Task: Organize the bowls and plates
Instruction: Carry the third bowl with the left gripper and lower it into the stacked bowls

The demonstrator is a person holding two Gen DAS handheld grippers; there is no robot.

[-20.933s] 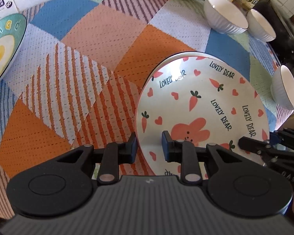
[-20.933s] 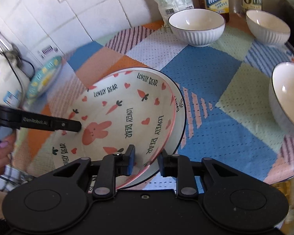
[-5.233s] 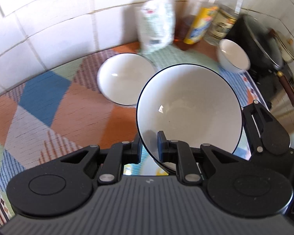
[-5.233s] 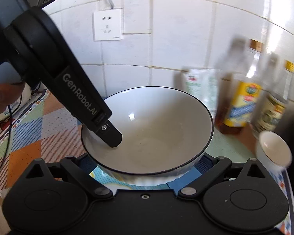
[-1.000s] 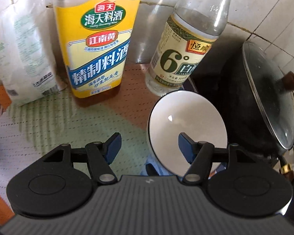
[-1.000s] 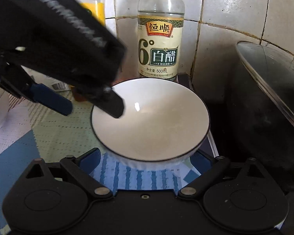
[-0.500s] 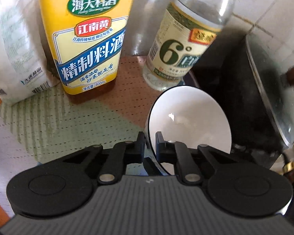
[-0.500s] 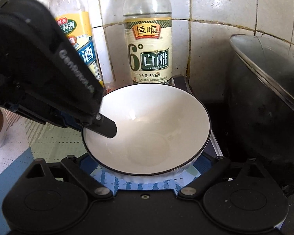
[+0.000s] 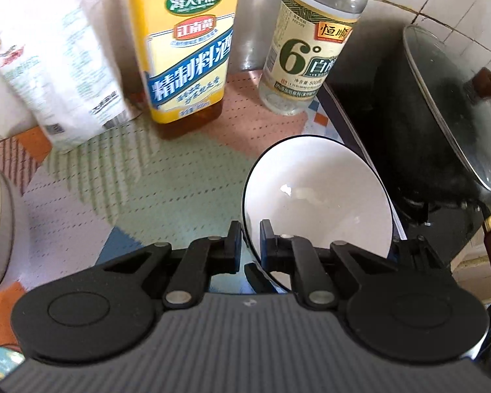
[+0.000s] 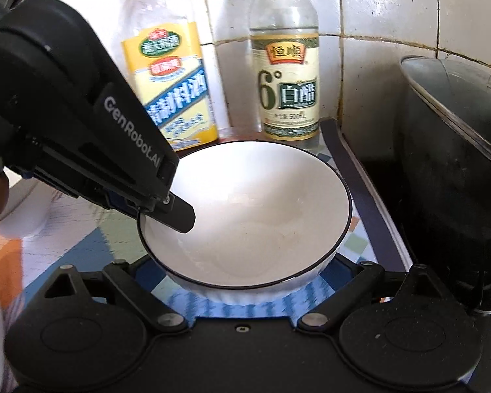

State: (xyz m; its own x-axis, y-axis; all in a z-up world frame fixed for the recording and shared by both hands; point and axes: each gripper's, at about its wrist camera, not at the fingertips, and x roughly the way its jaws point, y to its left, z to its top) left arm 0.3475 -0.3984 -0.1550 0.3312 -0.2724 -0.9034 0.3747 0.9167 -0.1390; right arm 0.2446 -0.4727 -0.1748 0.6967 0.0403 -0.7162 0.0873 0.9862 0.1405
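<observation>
bowl point(image 10: 252, 216): white, thin dark rim, ribbed outer wall; empty | pose: tilted in the left wrist view, mouth facing the camera | place: above the patchwork cloth point(image 9: 154, 183); near its edge; just before the vinegar bottle point(image 10: 286, 88); rim clamped

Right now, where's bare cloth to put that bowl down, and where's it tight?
Free: the green patch of cloth, bordered by the white bag, the yellow-label bottle and the bowl pinched in the left gripper. Crowded: behind, both bottles including the vinegar bottle; to the right in that view, the lidded black pot.
</observation>
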